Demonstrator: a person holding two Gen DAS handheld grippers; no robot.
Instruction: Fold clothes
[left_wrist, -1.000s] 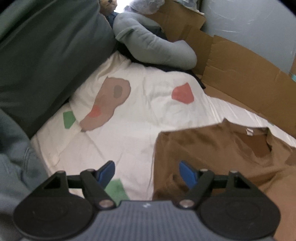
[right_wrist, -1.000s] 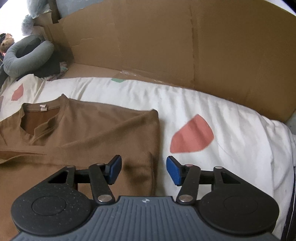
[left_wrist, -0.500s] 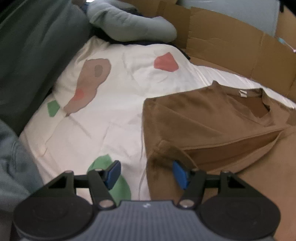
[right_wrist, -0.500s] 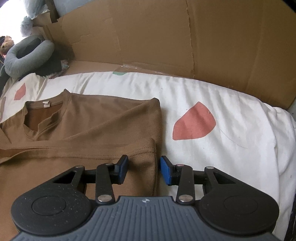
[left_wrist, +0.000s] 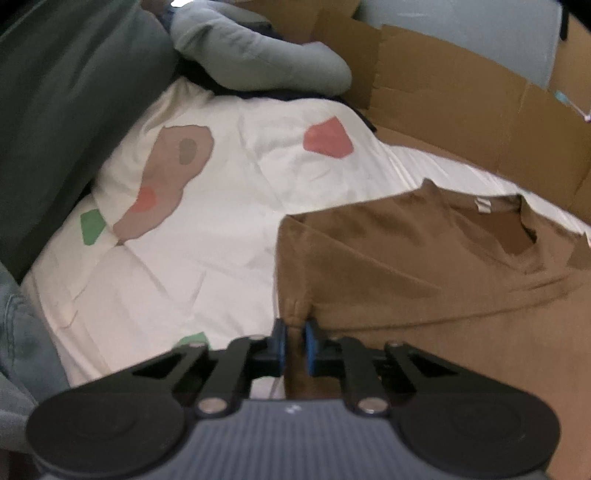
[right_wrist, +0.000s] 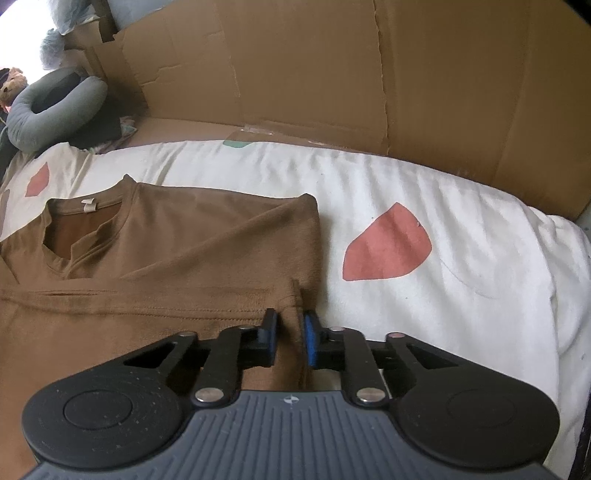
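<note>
Both pairs of fingers pinch the brown shirt (right_wrist: 166, 236): left gripper (left_wrist: 294, 338) and right gripper (right_wrist: 289, 334) each clamp a folded corner (hem side, I judge). The shirt lies on the bed (right_wrist: 461, 229); next, carry both corners evenly toward the collar.

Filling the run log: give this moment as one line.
step: fold grasp | left gripper: shut on brown shirt edge | right gripper: shut on opposite edge | surface: white duvet

The brown shirt (right_wrist: 192, 236) is soft, matt, faintly napped cloth. The white bedspread (right_wrist: 461, 236) is smooth, creased cotton-like fabric with flat printed patches. Matt corrugated cardboard (right_wrist: 369, 74) stands along the bed's far edge. A grey plush pillow (left_wrist: 258, 55) looks fleecy.
</note>
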